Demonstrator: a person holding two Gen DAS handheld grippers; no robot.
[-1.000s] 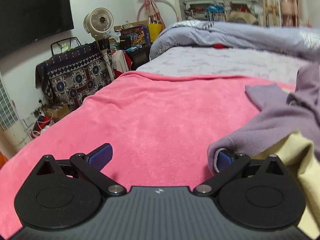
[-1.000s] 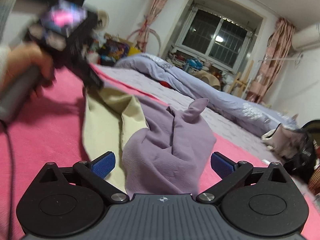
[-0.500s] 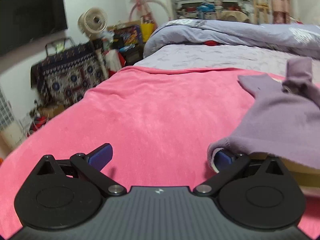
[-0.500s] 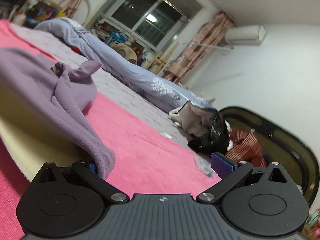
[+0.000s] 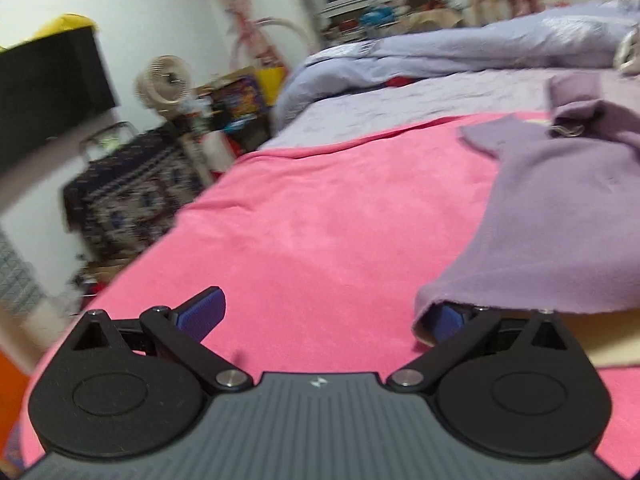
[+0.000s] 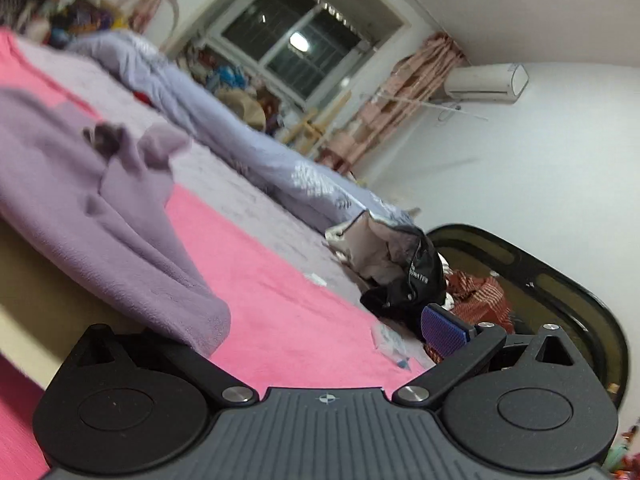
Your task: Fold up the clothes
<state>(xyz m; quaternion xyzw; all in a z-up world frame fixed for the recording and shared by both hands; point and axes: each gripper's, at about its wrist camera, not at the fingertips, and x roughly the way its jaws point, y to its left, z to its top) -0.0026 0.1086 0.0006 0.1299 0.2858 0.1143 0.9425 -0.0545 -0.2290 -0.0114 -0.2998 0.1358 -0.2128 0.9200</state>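
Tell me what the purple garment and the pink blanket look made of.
Purple garment: soft matte knit, probably fleece or sweatshirt cotton; it drapes limply, with a cream inner face.
Pink blanket: plush, likely microfibre fleece; fuzzy nap, faint sheen.

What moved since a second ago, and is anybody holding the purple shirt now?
The right gripper swung right: the purple garment, in front of it before, now lies at its left with the hem over its left finger. The left gripper tilted. Nobody grips the shirt: both sets of jaws stay wide open, the cloth only draped over the left gripper's right finger. The pink blanket stays flat.
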